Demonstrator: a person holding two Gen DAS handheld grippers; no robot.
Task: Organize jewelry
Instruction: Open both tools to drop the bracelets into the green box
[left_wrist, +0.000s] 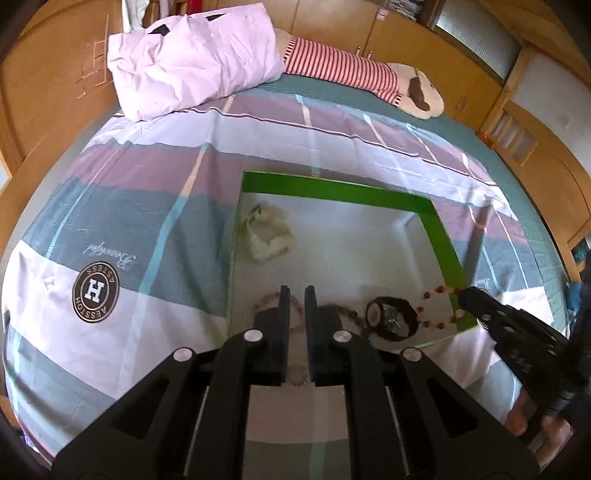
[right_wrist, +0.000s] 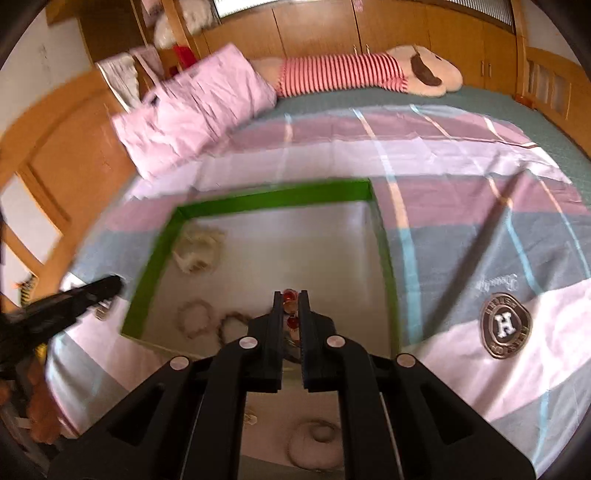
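A green-rimmed box (left_wrist: 436, 236) (right_wrist: 258, 199) lies open on the bed. Inside lie a cream bundle (left_wrist: 267, 236) (right_wrist: 197, 251), a pale bead bracelet (left_wrist: 271, 301) (right_wrist: 194, 317), a brown bead bracelet (left_wrist: 343, 312) (right_wrist: 232, 326) and a black watch (left_wrist: 393, 317). My right gripper (right_wrist: 290, 297) (left_wrist: 461, 293) is shut on a red bead bracelet (left_wrist: 436, 306) (right_wrist: 290, 295), holding it over the box's right rim. My left gripper (left_wrist: 296, 291) (right_wrist: 116, 284) hovers over the box's near edge, nearly closed and empty.
The box sits on a plaid purple, grey and white bedspread (left_wrist: 147, 206) with a round logo (left_wrist: 96, 293). A pink pillow (left_wrist: 192, 55) and a striped plush toy (left_wrist: 351, 70) lie at the bed's far end. A pale ring-shaped item (right_wrist: 316, 439) lies near the bed's front.
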